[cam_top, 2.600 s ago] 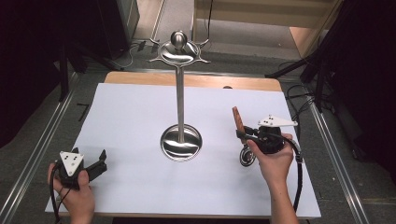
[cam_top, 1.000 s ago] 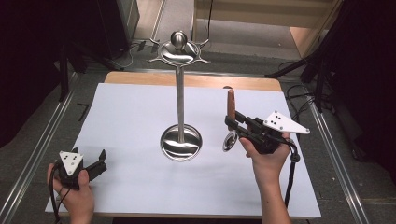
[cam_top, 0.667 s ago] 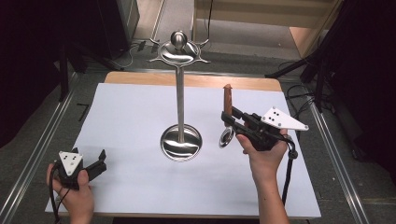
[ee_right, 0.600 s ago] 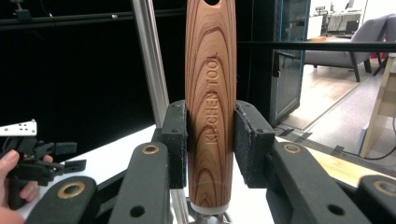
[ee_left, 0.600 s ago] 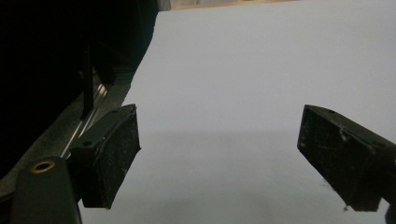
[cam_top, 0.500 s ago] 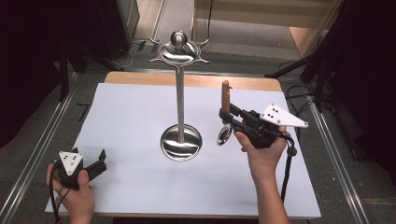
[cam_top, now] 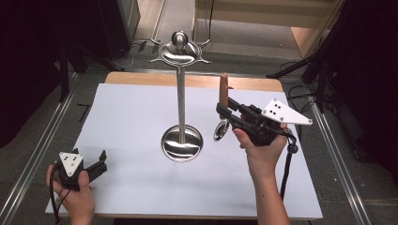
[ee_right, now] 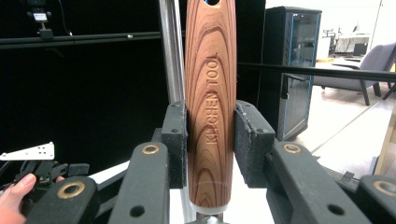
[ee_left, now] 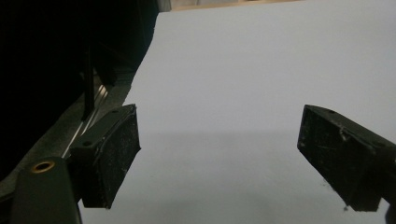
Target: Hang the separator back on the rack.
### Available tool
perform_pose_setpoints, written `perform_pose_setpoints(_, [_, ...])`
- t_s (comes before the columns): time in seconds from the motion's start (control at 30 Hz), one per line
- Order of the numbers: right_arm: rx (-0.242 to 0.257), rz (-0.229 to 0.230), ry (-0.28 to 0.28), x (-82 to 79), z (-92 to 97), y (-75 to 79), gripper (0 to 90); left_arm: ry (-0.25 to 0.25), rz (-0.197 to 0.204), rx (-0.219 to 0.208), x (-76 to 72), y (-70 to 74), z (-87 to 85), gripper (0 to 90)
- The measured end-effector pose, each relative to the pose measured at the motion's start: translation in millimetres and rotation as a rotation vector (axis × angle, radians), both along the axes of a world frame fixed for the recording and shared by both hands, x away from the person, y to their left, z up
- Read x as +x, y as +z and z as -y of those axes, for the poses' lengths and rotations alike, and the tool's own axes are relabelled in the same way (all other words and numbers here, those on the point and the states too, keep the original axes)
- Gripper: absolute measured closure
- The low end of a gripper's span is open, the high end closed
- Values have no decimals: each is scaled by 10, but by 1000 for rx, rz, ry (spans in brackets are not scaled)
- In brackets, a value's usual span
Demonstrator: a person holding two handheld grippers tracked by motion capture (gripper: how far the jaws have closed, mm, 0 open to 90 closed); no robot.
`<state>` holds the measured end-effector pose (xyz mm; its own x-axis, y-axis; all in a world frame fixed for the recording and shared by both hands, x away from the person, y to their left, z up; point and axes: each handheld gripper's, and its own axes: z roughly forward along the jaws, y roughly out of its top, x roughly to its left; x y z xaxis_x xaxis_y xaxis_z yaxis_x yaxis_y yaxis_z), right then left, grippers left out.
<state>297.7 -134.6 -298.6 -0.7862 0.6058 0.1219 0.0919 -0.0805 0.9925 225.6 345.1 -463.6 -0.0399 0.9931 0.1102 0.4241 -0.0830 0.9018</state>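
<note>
Left gripper (ee_left: 219,158) held low over a bare white sheet (ee_left: 261,74)

Its two black jaws rose from the bottom corners and stood wide apart, with nothing between them but the pale surface of the sheet. The pad (ee_left: 119,154) on the left side was scuffed and dusted with fine white specks, and a brass-coloured rivet (ee_left: 44,166) sat in the arm below it. The pad on the right side showed scratches and a small nick along its edge. Past the sheet's slanting left edge lay a strip of metal rail (ee_left: 93,105), catching some light, and beyond that everything was dark. A soft shadow crossed the sheet between the jaws.
</note>
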Motion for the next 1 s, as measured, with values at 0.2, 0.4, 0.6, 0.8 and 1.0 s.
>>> perform_pose_setpoints(0.2, [17,5,6,0,-9,33,696,-4,-2,9,0,0,6,139])
perform_pose_setpoints(0.4, [16,13,9,17,-25,72,696,-3,-4,8,3,0,6,138])
perform_pose_setpoints(0.6, [19,10,13,41,-53,175,696,-2,-7,0,5,0,-2,139])
perform_pose_setpoints(0.8, [22,22,11,22,-65,186,696,-2,-7,-1,5,0,-3,138])
perform_pose_setpoints(1.0, [29,22,9,5,-80,218,696,-2,-14,2,14,-1,3,138])
